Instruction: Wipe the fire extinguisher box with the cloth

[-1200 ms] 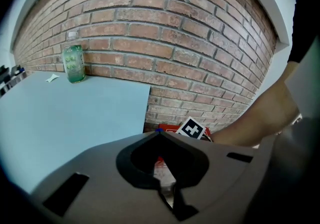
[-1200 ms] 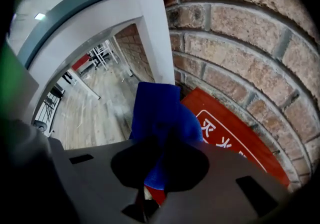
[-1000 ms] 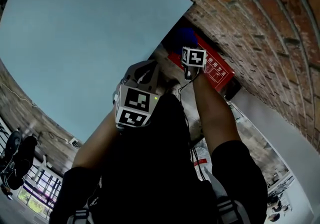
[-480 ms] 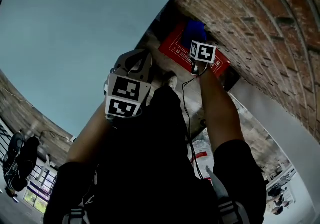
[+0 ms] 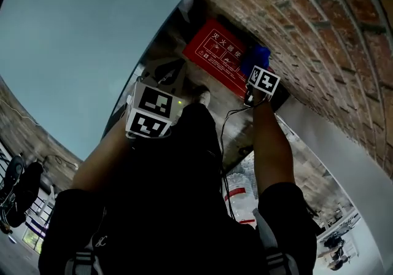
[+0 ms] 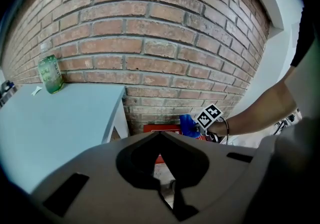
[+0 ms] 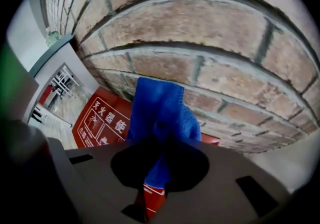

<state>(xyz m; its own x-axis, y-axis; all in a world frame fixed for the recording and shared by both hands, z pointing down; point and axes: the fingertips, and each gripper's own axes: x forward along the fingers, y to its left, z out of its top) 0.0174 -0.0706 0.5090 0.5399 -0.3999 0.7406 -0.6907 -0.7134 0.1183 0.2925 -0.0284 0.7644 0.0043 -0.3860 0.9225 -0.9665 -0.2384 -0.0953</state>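
Far left in the left gripper view, a green bottle (image 6: pixel 50 73) stands on the pale blue table (image 6: pixel 55 118), against the brick wall (image 6: pixel 165 33). Neither is part of the job. Your left gripper (image 6: pixel 160 137) hangs at about 9 o'clock of your body in the head view. Its jaws meet at the tips with nothing between them, so it's empty and idle.

Moving right, the red fire extinguisher box (image 5: pixel 215 53) sits low against the foot of the wall, up at 12 o'clock in the head view, just past the table's edge. The blue cloth (image 7: pixel 160 108) is bunched and pinched tight in your right gripper (image 7: pixel 161 143), jaws closed on its lower fold. It's up against the box's wall-side edge, toward the 4 o'clock end.

I'd call this mid-wipe, with the cloth working along the top of the box. Next you'd want a flat, firm drag back toward 9 o'clock across the printed panel, keeping the cloth spread and off the rough brick. I can't say how much is already clean.

The head view alone gives the box's whole printed face and both arms. The right gripper view alone shows the grip on the cloth and how close the bricks are. The left gripper view shows only a red sliver of the box, with your right forearm (image 6: pixel 255 110) reaching in.
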